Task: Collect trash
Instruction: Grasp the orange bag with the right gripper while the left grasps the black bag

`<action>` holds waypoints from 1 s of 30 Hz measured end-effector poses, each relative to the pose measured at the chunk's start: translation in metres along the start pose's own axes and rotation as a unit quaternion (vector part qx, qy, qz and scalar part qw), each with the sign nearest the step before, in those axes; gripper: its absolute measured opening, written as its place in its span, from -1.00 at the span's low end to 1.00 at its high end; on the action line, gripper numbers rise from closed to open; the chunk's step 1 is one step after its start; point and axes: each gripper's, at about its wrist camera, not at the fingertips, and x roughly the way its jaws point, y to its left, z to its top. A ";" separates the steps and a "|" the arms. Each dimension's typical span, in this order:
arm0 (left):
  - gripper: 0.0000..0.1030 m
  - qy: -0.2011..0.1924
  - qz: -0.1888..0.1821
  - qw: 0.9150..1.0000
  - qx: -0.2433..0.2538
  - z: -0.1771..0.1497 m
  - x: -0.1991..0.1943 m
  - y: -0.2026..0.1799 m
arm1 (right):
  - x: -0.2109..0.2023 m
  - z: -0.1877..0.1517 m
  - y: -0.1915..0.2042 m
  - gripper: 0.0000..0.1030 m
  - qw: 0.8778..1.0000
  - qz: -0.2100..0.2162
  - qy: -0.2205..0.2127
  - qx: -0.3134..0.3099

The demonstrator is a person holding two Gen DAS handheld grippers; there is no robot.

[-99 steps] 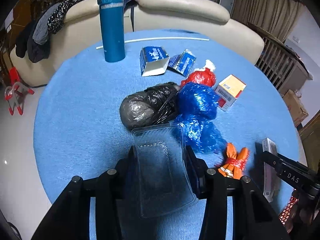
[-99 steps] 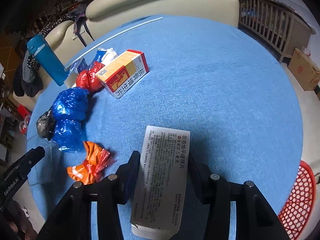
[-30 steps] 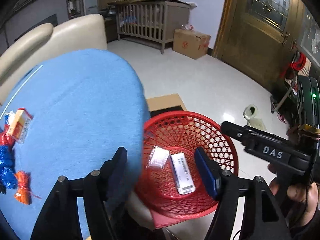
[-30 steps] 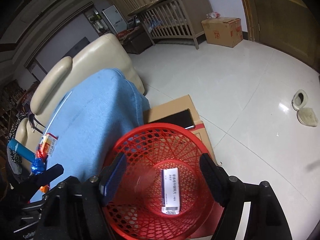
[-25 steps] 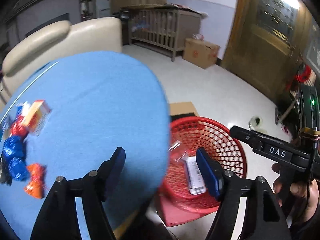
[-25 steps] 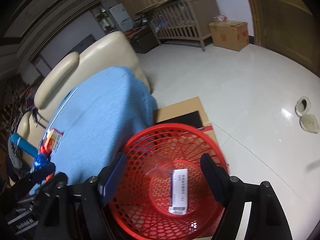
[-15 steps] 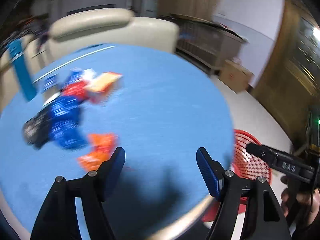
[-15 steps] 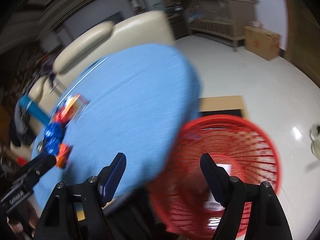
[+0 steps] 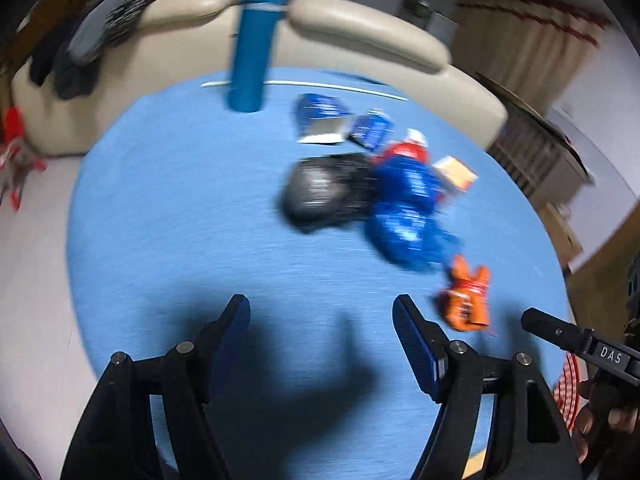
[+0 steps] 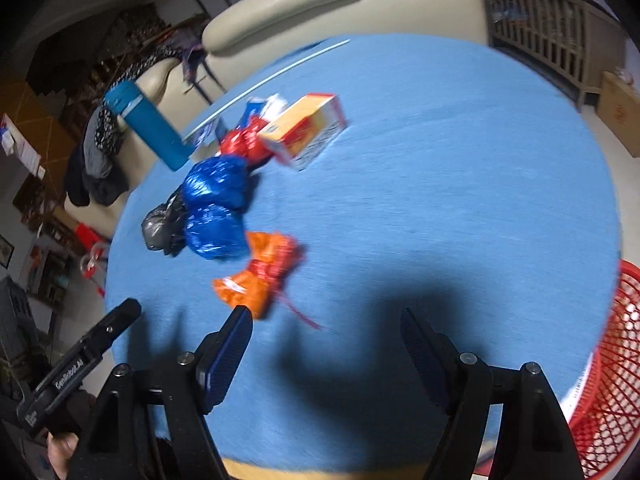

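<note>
Trash lies in a cluster on the round blue table (image 9: 180,208) (image 10: 460,160): a black bag (image 9: 324,192) (image 10: 162,224), blue bags (image 9: 408,212) (image 10: 216,208), a red bag (image 9: 404,152) (image 10: 242,142), an orange wrapper (image 9: 466,296) (image 10: 264,272), an orange-and-white box (image 9: 456,174) (image 10: 306,128) and small blue-and-white cartons (image 9: 340,124). My left gripper (image 9: 322,320) is open and empty over the bare near part of the table. My right gripper (image 10: 326,330) is open and empty too, its left finger close to the orange wrapper. The red mesh basket (image 10: 612,380) (image 9: 568,376) sits beyond the table's right edge.
A tall blue flask (image 9: 256,40) (image 10: 150,128) stands at the back of the table beside a thin white rod (image 10: 272,80). A cream sofa (image 9: 360,40) (image 10: 320,4) with dark clothes (image 9: 76,48) draped on it curves behind. A wooden crib (image 10: 552,28) stands at the far right.
Both grippers swung from above the red basket back over the table. The clear tray and white box held earlier now lie in the basket. Both views are motion-blurred.
</note>
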 end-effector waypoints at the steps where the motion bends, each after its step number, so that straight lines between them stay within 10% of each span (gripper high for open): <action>1: 0.45 0.000 0.002 1.000 -0.008 0.000 0.000 0.007 | 0.006 0.003 0.006 0.54 1.000 -0.001 0.003 -0.002; 10: 0.45 -0.005 0.010 1.000 -0.028 0.012 0.008 0.037 | 0.046 0.027 0.047 0.51 0.999 -0.026 0.023 -0.022; 14: 0.45 -0.005 0.006 1.000 -0.005 0.025 0.016 0.026 | 0.060 0.026 0.055 -0.07 0.997 -0.057 0.032 -0.050; 19: 0.47 -0.001 0.004 0.998 0.056 0.050 0.033 0.000 | 0.060 0.024 0.057 -0.32 0.995 -0.062 0.032 -0.075; 30: 0.48 0.040 0.023 0.989 0.141 0.091 0.087 -0.025 | 0.045 0.015 0.039 -0.33 0.997 -0.030 0.022 -0.071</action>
